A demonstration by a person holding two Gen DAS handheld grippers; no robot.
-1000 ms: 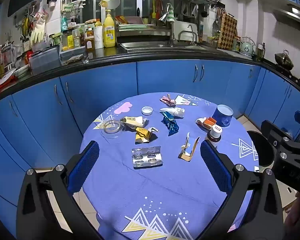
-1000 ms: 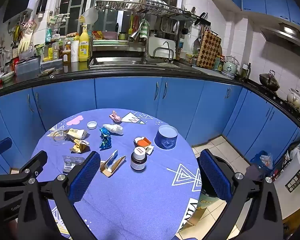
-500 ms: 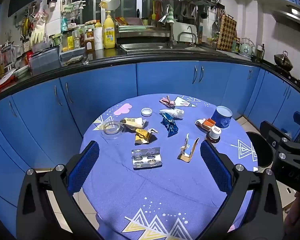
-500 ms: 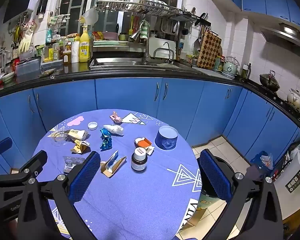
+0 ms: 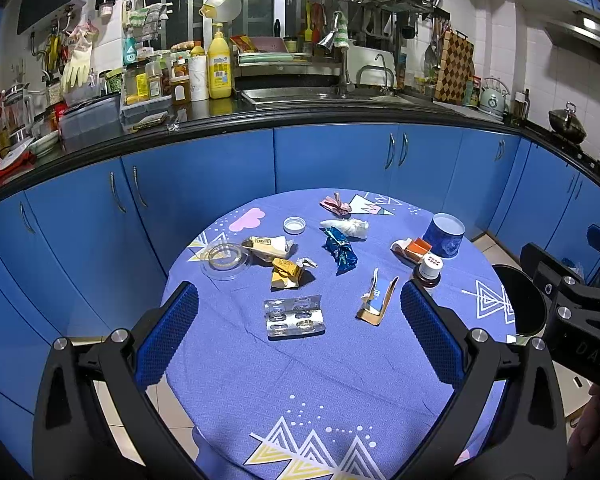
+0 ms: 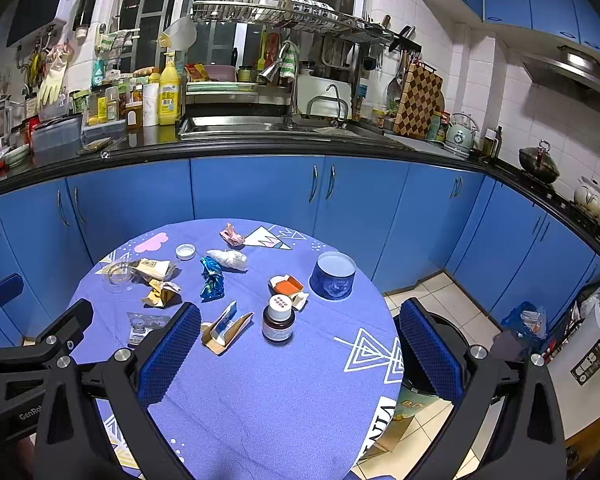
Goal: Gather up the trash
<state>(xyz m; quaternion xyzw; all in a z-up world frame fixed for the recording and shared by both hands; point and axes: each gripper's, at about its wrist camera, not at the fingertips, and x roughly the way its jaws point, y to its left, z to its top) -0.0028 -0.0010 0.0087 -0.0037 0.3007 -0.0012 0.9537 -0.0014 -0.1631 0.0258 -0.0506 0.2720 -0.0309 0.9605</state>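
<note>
Clearly, from the left wrist view we see our left gripper point(image 5: 298, 326) spread wide and holding nothing, poised above the near part of the round surface point(image 5: 340, 376) with its blue patterned cloth. Between its fingers lies a silver blister pack point(image 5: 294, 317), and just to the right of that a torn gold and blue wrapper point(image 5: 376, 299) stands half folded. Farther back we make out a yellow wrapper point(image 5: 286, 273), a clear plastic lid point(image 5: 225, 257), a beige packet point(image 5: 267, 245), a crumpled blue foil wrapper point(image 5: 341, 250), a white wad point(image 5: 346, 227), a small white cap point(image 5: 294, 224) and a pink scrap point(image 5: 335, 204). The brown bottle point(image 5: 428, 271) is partly hidden behind the right finger, and the dark bin point(image 5: 520, 304) past the surface's edge is cut off by our other tool. From the right wrist view, our right gripper point(image 6: 300, 354) is likewise spread and empty, over the right side of the surface. Here the brown bottle shows whole, beside an orange and white box point(image 6: 287, 285) and a blue cup point(image 6: 333, 275). The blister pack is partly covered by the left finger, and the bin sits mostly hidden behind the right finger, so its contents we cannot tell.
</note>
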